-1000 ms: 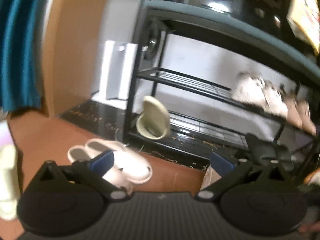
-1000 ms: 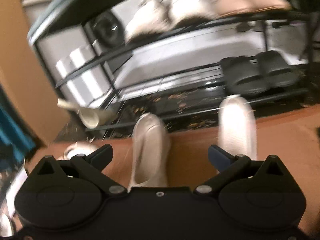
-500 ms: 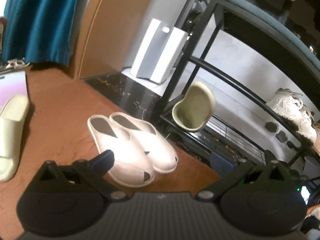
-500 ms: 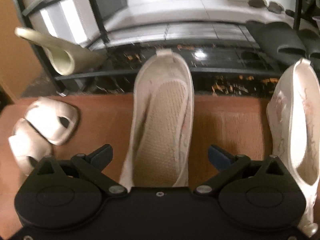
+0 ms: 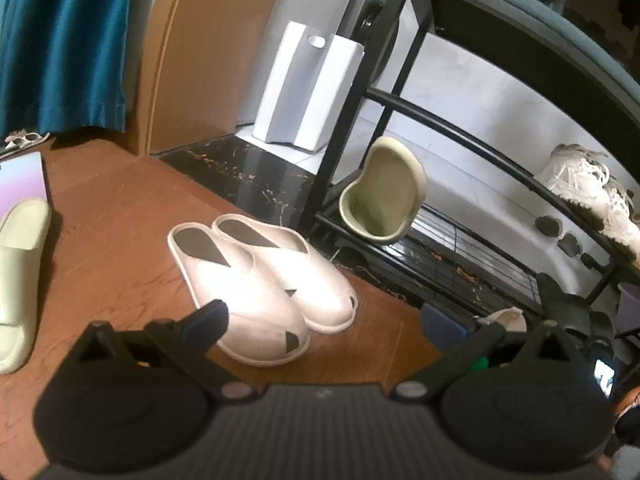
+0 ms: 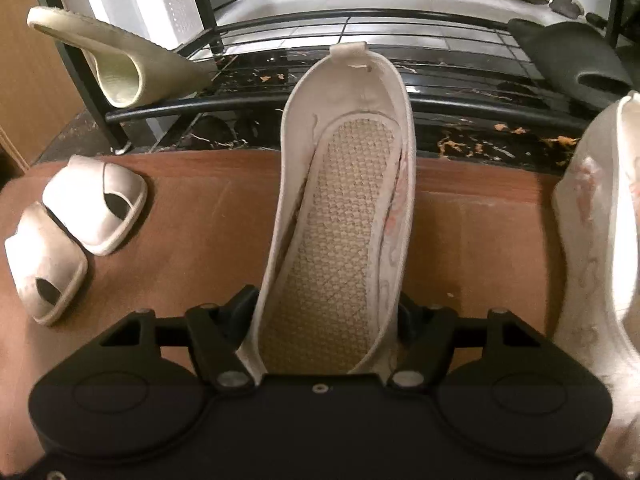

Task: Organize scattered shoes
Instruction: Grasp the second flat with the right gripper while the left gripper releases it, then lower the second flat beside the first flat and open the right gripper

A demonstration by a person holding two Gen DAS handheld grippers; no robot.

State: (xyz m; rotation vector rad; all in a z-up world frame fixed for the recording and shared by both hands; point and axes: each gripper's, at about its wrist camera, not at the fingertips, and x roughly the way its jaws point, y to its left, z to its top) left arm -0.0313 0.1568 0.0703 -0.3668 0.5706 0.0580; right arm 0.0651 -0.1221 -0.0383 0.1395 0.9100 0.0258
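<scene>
Clearly the biggest thing is the black metal shoe rack [image 6: 304,98], spanning the top of the right wrist view, with a brown wooden floor [image 6: 208,216] below it. At centre frame lies 1 cream slip-on flat shoe with a woven insole [image 6: 340,208], heel toward the rack; its match, a second cream flat shoe [image 6: 596,240], fills the right edge. A pair of white cross-strap slippers [image 6: 76,232] sits at lower left, and 1 pale green slide [image 6: 120,64] leans on the rack at upper left. The right gripper [image 6: 326,320] has just been closing, and its jaws now pinch the centre shoe's soft sides near the toe. In the left wrist view the left gripper [image 5: 324,320] is spread with nothing between its fingers, above the same slippers. The risk: thin fabric walls could buckle, letting the shoe droop or slip out when lifted.
</scene>
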